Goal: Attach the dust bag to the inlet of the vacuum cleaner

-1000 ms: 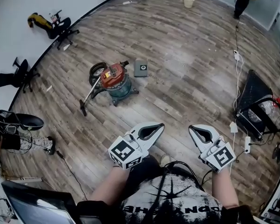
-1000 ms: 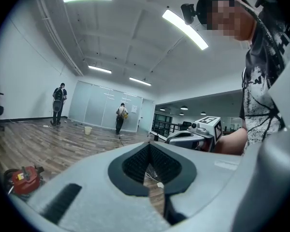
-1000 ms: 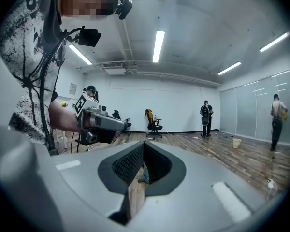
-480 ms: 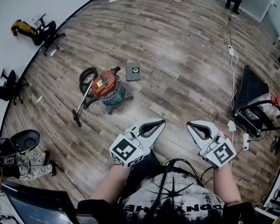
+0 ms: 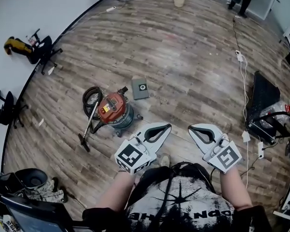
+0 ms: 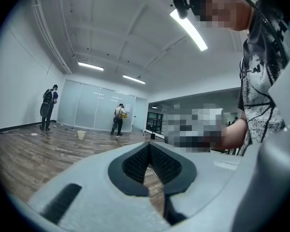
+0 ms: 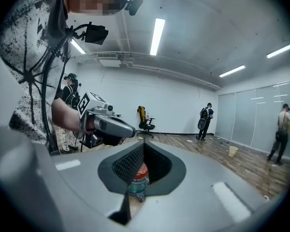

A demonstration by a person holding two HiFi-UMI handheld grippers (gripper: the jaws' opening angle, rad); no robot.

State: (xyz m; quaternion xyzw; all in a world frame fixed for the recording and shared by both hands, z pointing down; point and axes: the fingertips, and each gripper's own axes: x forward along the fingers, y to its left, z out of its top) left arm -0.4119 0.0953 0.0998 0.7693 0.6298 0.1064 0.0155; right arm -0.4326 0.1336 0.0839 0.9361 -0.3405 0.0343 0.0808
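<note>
Step in hand: approach, nothing grasped yet. The left hand-held gripper (image 5: 167, 126) and the right hand-held gripper (image 5: 190, 128) both have their jaws pressed together and empty, held out level in front of the person.

The vacuum cleaner (image 5: 114, 109) stands on the wooden floor (image 5: 193, 66), just ahead and to the left of the left hand-held gripper in the head view. A flat grey square with a round hole (image 5: 140, 88), probably the dust bag, lies on the floor just beside the vacuum cleaner, on its far right side. The hose (image 5: 91, 96) coils against its left side. The inlet cannot be made out from here.

To do it well: stop close to the vacuum cleaner, crouch, and find the inlet first. Spread one pair of jaws before reaching and take the bag by an edge so that the hole stays free. Steady the canister with the other hand-held gripper, since it may roll.

Versus a second ago: the vacuum cleaner and bag sit much nearer the hand-held grippers. Jaws unchanged, shut.
</note>
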